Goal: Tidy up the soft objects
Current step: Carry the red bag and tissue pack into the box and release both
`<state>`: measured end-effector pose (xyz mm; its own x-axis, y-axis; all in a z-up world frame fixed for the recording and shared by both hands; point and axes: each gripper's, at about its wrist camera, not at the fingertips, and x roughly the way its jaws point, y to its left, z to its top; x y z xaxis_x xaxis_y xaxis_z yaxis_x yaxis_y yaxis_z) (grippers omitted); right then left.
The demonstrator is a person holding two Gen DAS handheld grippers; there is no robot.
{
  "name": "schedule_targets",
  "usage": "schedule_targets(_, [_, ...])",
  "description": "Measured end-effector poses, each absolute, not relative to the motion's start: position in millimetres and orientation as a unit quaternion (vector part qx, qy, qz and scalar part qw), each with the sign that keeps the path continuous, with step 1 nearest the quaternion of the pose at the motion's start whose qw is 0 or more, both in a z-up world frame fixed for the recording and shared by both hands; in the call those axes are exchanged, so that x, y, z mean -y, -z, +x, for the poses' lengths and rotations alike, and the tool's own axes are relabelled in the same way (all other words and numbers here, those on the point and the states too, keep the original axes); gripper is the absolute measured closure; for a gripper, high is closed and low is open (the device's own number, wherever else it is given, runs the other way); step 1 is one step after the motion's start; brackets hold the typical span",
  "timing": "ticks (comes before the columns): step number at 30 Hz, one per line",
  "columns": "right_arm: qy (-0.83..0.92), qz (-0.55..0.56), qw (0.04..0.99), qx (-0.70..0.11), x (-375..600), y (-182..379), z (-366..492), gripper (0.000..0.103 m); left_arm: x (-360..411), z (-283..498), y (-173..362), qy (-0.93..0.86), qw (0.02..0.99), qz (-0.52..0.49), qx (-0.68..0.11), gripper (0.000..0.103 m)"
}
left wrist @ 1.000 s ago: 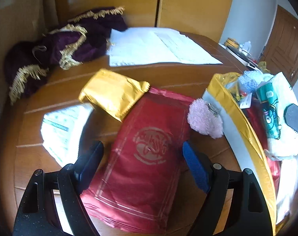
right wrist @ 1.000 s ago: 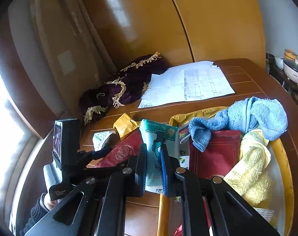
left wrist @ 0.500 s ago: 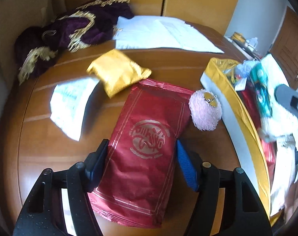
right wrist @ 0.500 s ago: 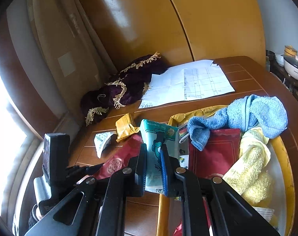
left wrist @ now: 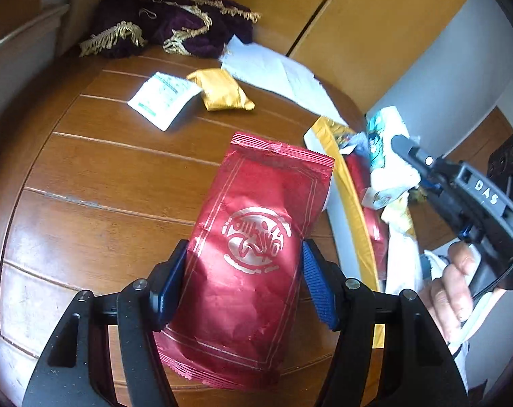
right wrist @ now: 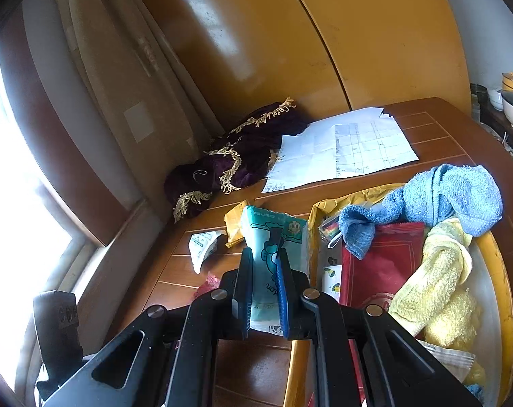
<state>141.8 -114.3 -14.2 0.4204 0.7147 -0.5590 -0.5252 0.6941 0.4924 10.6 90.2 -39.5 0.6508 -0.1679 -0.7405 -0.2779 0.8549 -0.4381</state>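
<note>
Pouch-first is the order: the left claw (left wrist: pixel 244 283) clamps the red foil pouch (left wrist: pixel 253 247) just beside the yellow tray (right wrist: pixel 500 254). Lift it clear of the rim, lay flat. The right claw (right wrist: pixel 263 291) grips a teal tissue pack (right wrist: pixel 273 237) at the tray's edge.

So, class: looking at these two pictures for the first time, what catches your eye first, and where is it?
The shiny red packet fills the left view's centre, clamped between the left gripper pads above the wooden table. In the right view, the right gripper pinches a teal tissue pack, beside a yellow-rimmed tray holding blue and yellow towels.
</note>
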Motion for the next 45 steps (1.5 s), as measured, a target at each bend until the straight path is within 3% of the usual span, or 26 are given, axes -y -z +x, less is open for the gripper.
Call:
schedule_targets(13, [-0.361, 0.127, 0.847, -0.370, 178, -7, 110, 0.090, -46, 13, 8, 0.015, 0.889, -0.278, -0.362, 0.039])
schedule_targets(25, [-0.261, 0.134, 0.865, -0.406, 229, 20, 142, 0.090, 3, 77, -19, 0.053, 0.889, -0.277, -0.362, 0.039])
schedule_targets(30, [-0.238, 0.120, 0.880, -0.394, 237, 18, 147, 0.090, 13, 103, -16, 0.062, 0.883, -0.290, -0.363, 0.039])
schedule_targets(36, [-0.196, 0.097, 0.872, -0.439, 228, 51, 167, 0.089, 25, 131, 15, 0.054, 0.864, -0.304, -0.398, 0.039])
schedule_targets(45, [-0.193, 0.116, 0.867, -0.445, 231, 63, 171, 0.077, 42, 127, 29, 0.060, 0.880, -0.263, -0.390, 0.036])
